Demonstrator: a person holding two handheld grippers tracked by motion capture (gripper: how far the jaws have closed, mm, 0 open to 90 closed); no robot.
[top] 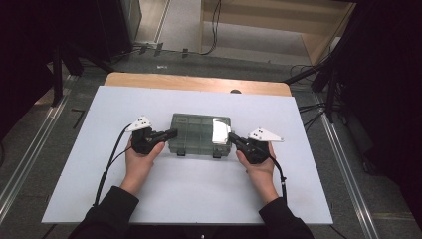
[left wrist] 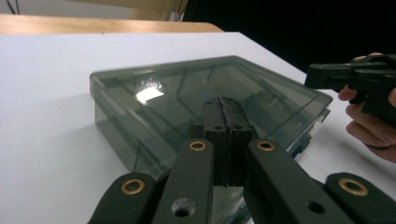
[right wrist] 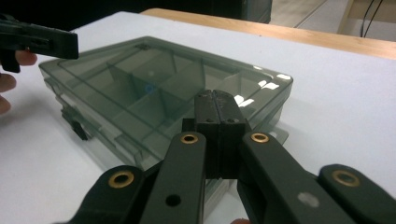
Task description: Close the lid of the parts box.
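A smoky grey see-through compartment box (top: 199,133) lies closed in the middle of the white table top (top: 164,199), its two latches on the near side. My left gripper (top: 172,133) sits at the box's left end, jaws shut with nothing between them, tips close to the box wall. At the right end my right gripper (top: 233,138) is likewise shut and empty. In the left gripper view the shut left gripper (left wrist: 227,103) points at the box (left wrist: 187,93); in the right gripper view the right gripper (right wrist: 216,98) points across the divided lid (right wrist: 140,79).
The white board rests on a wooden table (top: 199,82) whose far edge shows beyond it. Cables (top: 112,159) trail from both grippers toward the near edge. Dark stands and floor cables surround the table; free board lies in front of the box.
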